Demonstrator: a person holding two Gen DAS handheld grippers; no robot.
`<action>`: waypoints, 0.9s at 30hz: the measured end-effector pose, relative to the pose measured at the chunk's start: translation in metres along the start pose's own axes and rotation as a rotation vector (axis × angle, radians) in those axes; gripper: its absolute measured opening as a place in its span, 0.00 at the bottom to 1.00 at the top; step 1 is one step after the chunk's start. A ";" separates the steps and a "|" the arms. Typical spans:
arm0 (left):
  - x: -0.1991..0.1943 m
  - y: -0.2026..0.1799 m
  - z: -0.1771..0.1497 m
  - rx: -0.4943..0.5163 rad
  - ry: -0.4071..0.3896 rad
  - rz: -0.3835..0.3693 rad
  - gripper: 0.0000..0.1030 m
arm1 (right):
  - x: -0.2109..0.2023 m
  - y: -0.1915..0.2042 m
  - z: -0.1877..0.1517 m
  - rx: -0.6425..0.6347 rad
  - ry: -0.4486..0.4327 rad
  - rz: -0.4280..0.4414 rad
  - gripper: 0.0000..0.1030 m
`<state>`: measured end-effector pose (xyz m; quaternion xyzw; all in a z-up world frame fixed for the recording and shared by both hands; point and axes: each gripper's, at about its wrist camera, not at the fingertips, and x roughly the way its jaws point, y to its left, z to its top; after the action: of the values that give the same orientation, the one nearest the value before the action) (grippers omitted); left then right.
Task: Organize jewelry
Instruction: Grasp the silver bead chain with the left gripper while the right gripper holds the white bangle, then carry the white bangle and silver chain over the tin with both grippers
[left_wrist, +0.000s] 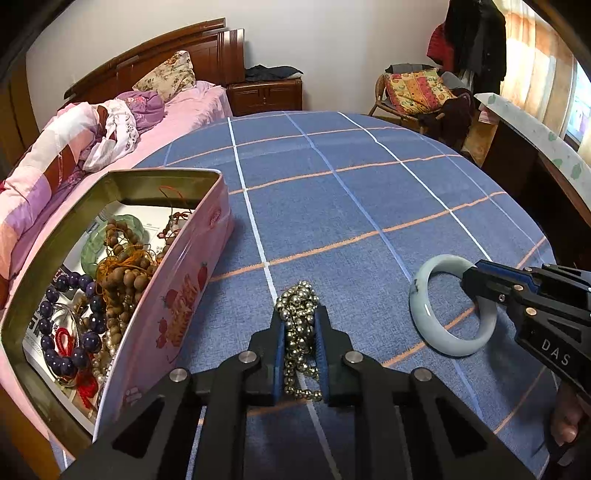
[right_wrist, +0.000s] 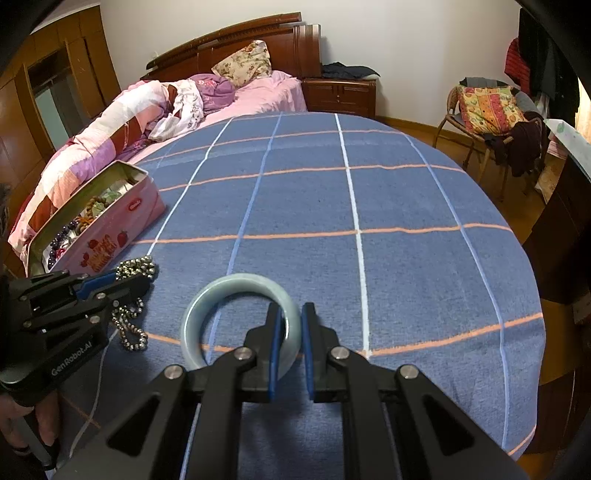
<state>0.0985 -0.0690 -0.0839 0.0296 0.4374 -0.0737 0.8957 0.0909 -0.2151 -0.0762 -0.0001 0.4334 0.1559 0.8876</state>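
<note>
My left gripper is shut on a silver bead necklace; its loops hang below the fingers, just above the blue checked tablecloth. It also shows in the right wrist view. My right gripper straddles the right rim of a pale jade bangle, one finger inside the ring and one outside, with a small gap to the rim. The bangle lies on the cloth. The open pink tin at left holds wooden beads, purple beads and a green bangle.
The tin stands at the table's left edge beside a bed with pink bedding. A chair with a patterned cushion stands far right. A dark desk borders the table's right side.
</note>
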 end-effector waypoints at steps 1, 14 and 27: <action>0.000 0.000 0.000 0.000 0.000 -0.001 0.13 | 0.000 -0.001 0.000 0.001 -0.002 0.002 0.13; -0.022 -0.002 -0.001 0.039 -0.090 0.022 0.09 | -0.013 0.005 -0.001 -0.006 -0.077 0.037 0.13; -0.078 0.015 0.004 0.020 -0.209 0.031 0.09 | -0.033 0.024 0.010 0.005 -0.122 0.104 0.13</action>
<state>0.0565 -0.0460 -0.0199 0.0375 0.3405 -0.0668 0.9371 0.0729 -0.1998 -0.0416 0.0342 0.3781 0.2005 0.9031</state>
